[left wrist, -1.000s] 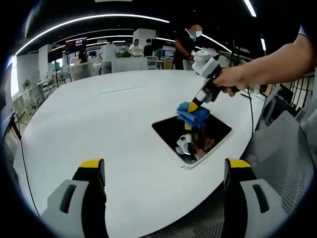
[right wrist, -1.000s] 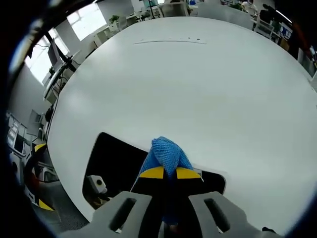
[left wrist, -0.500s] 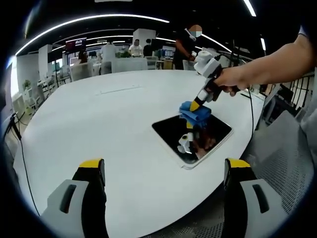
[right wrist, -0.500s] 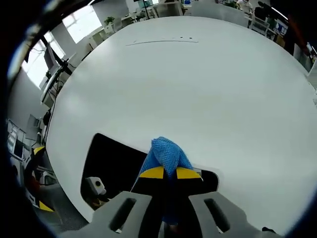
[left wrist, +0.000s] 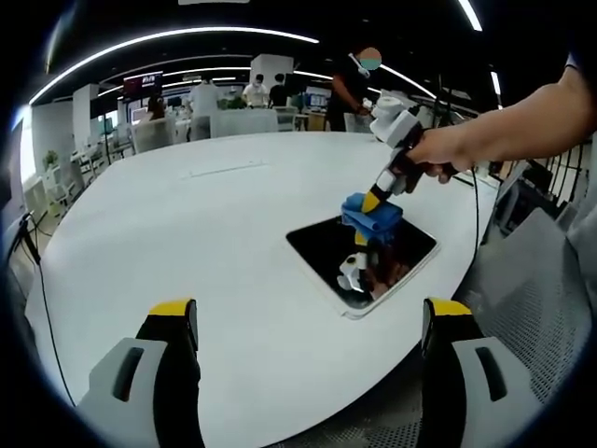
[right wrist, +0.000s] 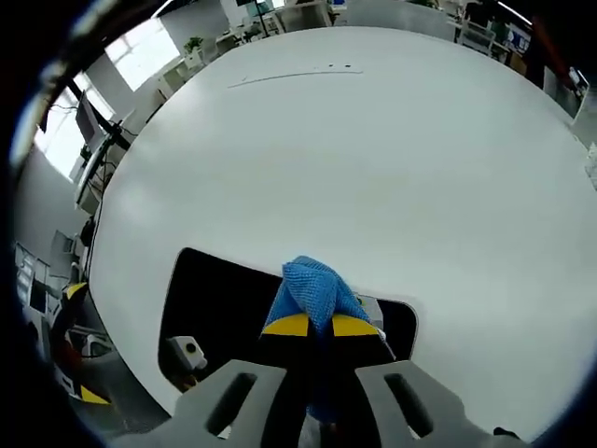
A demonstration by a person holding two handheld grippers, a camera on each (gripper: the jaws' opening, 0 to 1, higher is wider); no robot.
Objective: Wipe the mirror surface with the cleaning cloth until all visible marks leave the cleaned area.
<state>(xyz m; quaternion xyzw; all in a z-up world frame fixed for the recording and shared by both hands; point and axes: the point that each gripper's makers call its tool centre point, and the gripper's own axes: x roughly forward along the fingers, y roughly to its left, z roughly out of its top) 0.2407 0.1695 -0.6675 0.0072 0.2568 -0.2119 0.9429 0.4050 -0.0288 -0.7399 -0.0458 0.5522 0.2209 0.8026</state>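
On the white surface (left wrist: 187, 233), your left gripper (left wrist: 308, 322) is hovering with jaws spread wide, holding nothing. Right of it, your right gripper (right wrist: 322, 325) is pinching the blue cloth (right wrist: 315, 289) against the mirror (left wrist: 359, 257).

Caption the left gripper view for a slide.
Right gripper presses a blue cloth onto the mirror on a white table.
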